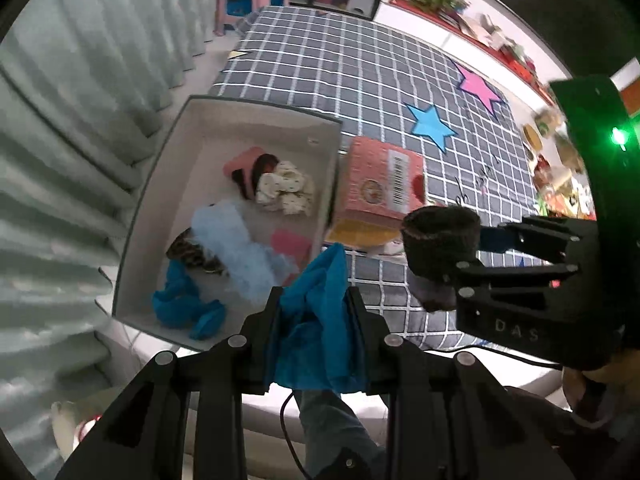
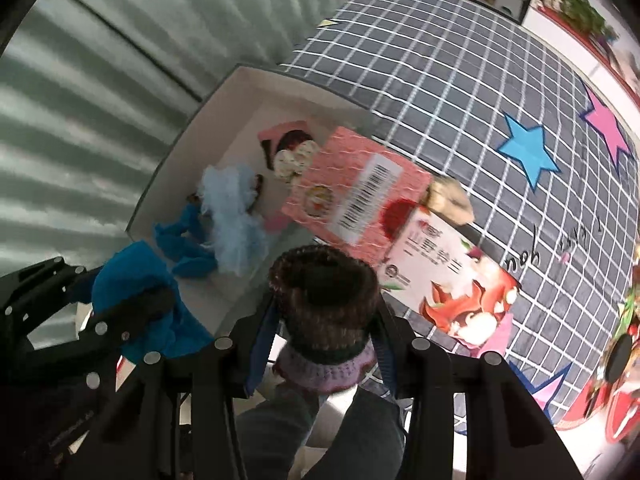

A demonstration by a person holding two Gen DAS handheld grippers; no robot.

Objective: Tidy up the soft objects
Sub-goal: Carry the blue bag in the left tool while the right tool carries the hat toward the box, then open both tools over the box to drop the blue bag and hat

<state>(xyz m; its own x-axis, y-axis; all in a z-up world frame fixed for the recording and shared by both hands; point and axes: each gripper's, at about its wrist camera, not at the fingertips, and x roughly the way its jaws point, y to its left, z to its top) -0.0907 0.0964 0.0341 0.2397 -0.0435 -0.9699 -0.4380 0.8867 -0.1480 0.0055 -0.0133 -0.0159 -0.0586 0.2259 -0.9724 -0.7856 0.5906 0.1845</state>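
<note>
A bed with a grey checked cover (image 1: 360,72) stands beside pale curtains (image 1: 80,120). The left gripper (image 1: 314,300) pinches a blue cloth (image 1: 316,320) near the white box (image 1: 256,120). The right gripper (image 2: 324,312) squeezes a brown knitted sock (image 2: 324,292).

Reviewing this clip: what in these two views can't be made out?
- Left wrist view: the lower part of the blue cloth is hidden behind the left gripper.
- Left wrist view: what lies under the pale blue fluffy piece in the white box is covered.
- Right wrist view: the beige item behind the pink carton is mostly hidden.
- Right wrist view: the knitted item's lower end is hidden by the right gripper.
</note>
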